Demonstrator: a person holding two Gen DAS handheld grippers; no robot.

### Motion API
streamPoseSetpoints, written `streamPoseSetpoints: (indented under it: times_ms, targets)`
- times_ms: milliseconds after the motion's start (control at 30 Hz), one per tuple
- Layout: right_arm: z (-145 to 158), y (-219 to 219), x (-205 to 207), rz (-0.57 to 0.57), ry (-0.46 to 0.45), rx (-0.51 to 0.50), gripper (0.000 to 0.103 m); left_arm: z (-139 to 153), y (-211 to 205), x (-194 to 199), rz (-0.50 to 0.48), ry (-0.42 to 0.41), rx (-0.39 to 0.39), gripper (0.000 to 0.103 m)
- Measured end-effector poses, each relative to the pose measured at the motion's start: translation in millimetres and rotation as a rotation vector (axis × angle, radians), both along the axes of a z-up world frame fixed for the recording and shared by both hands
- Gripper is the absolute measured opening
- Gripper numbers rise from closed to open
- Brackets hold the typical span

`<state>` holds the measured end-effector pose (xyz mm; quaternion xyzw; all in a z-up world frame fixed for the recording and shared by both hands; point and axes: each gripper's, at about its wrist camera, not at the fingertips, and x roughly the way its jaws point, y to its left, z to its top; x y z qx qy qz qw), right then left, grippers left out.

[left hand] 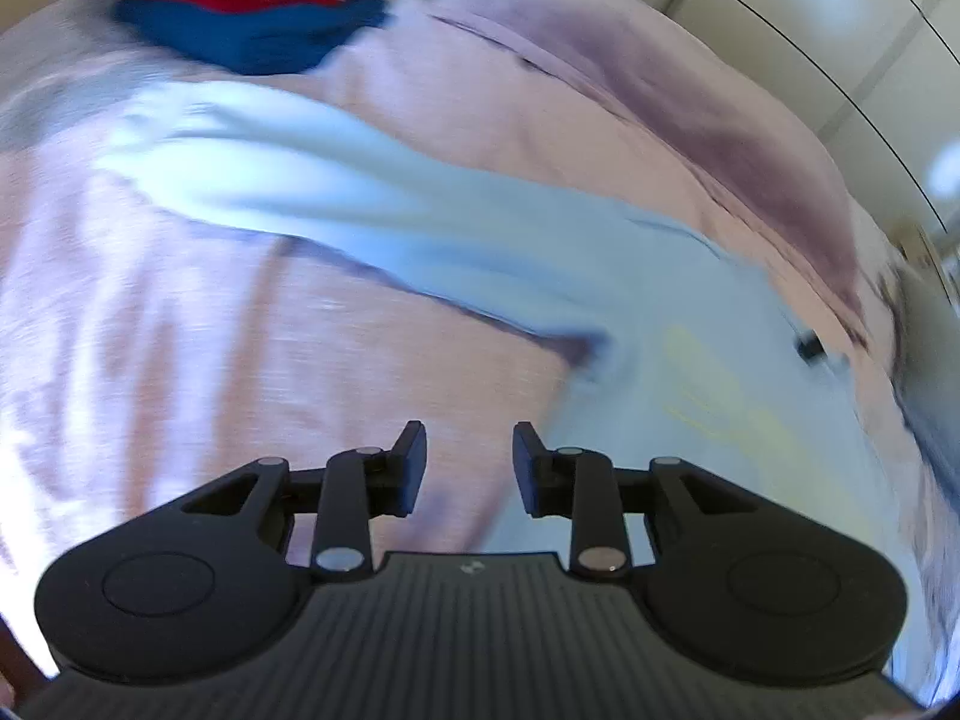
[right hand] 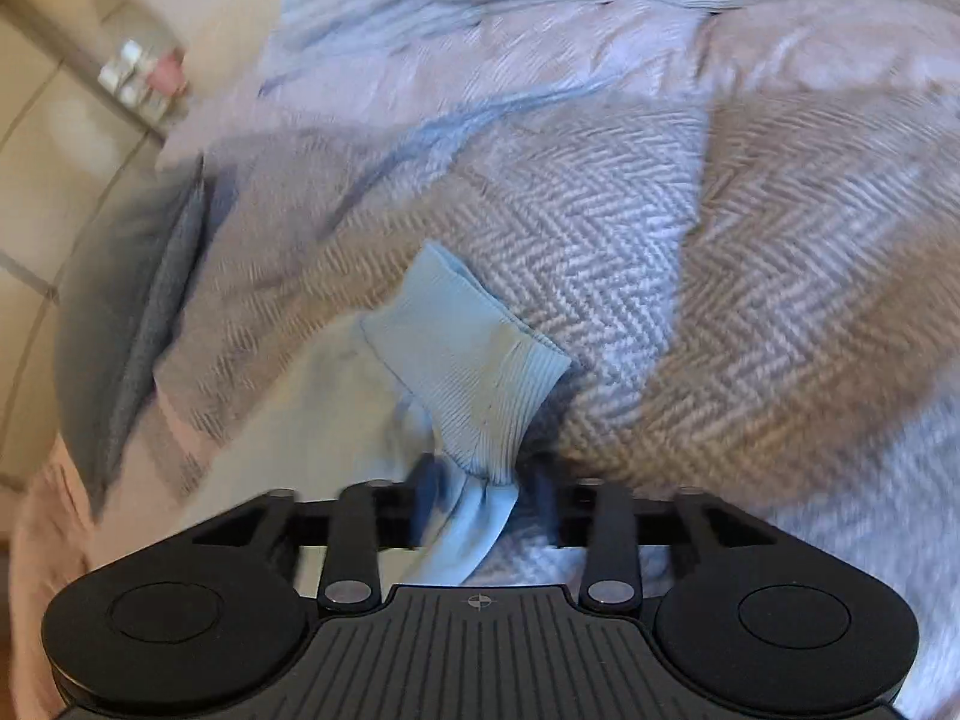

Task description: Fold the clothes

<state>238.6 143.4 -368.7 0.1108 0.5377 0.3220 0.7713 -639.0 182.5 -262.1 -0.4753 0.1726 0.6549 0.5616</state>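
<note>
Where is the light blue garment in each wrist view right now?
Left wrist: the light blue garment runs from upper left to lower right, ahead of the open left gripper.
Right wrist: its ribbed cuff is pinched in the right gripper.
Shared landmark: the pinkish bedcover.

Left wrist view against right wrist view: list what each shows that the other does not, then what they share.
Only the left wrist view shows the left hand-held gripper, open and empty, the stack of red and blue clothes at the far edge, and the light blue garment's long sleeve stretched across the bed.

Only the right wrist view shows the right hand-held gripper shut on the ribbed cuff, the herringbone blanket and a grey pillow.

Both show the light blue garment on pinkish bedding.
</note>
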Motion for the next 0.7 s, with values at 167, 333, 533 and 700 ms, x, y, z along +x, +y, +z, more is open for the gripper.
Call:
streamPoseSetpoints:
  times_ms: [167, 333, 533, 700]
  targets:
    - [18.8, -13.8, -34.0, 0.058, 0.022, 0.005, 0.054, -4.0, 4.4, -59.0, 0.176, -0.003, 0.026, 0.041]
    - [23.5, -39.0, -91.2, 0.083, 0.064, -0.054, 0.054, -19.1, 34.2, -122.2, 0.324, 0.022, 0.052, 0.049]
    - [23.6, -40.2, -151.4, 0.069, 0.063, -0.096, 0.054, -47.0, 73.2, -196.4, 0.486, -0.017, 0.065, 0.043]
    - [22.9, -36.2, -198.9, 0.061, 0.053, -0.128, 0.054, -34.2, 99.8, -209.8, 0.342, 0.019, 0.162, 0.013]
